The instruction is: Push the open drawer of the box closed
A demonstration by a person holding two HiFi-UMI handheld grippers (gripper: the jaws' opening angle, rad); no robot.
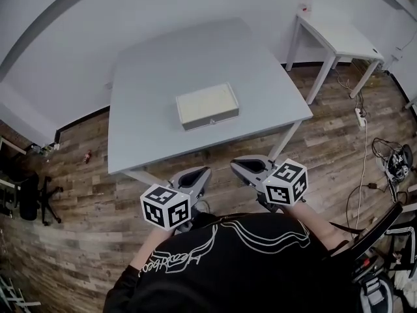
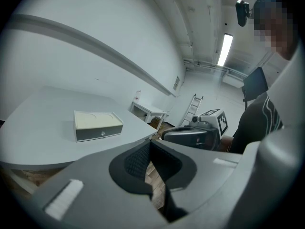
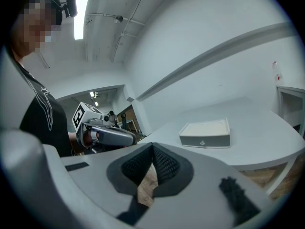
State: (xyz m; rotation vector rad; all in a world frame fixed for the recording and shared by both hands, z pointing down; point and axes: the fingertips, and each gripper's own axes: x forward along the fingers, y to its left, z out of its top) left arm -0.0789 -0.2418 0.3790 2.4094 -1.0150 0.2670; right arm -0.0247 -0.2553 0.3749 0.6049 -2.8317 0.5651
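A flat box point(image 1: 207, 105) with a cream top lies in the middle of the grey table point(image 1: 150, 135). Its grey drawer front point(image 1: 210, 120) with a small knob faces me and looks flush with the box body. The box point(image 2: 97, 125) lies far ahead in the left gripper view, and the box point(image 3: 206, 133) is just as distant in the right gripper view. Both grippers hang close to my body, short of the table's near edge. My left gripper point(image 1: 199, 175) point(image 2: 150, 144) is shut with nothing in it. My right gripper point(image 1: 242, 165) point(image 3: 152, 147) is also shut and empty.
A small white table point(image 1: 339, 38) stands at the back right with a little bottle point(image 1: 305, 2) on it. Cables and a power strip point(image 1: 359, 116) lie on the wooden floor at the right. A black chair point(image 1: 29, 197) stands at the left.
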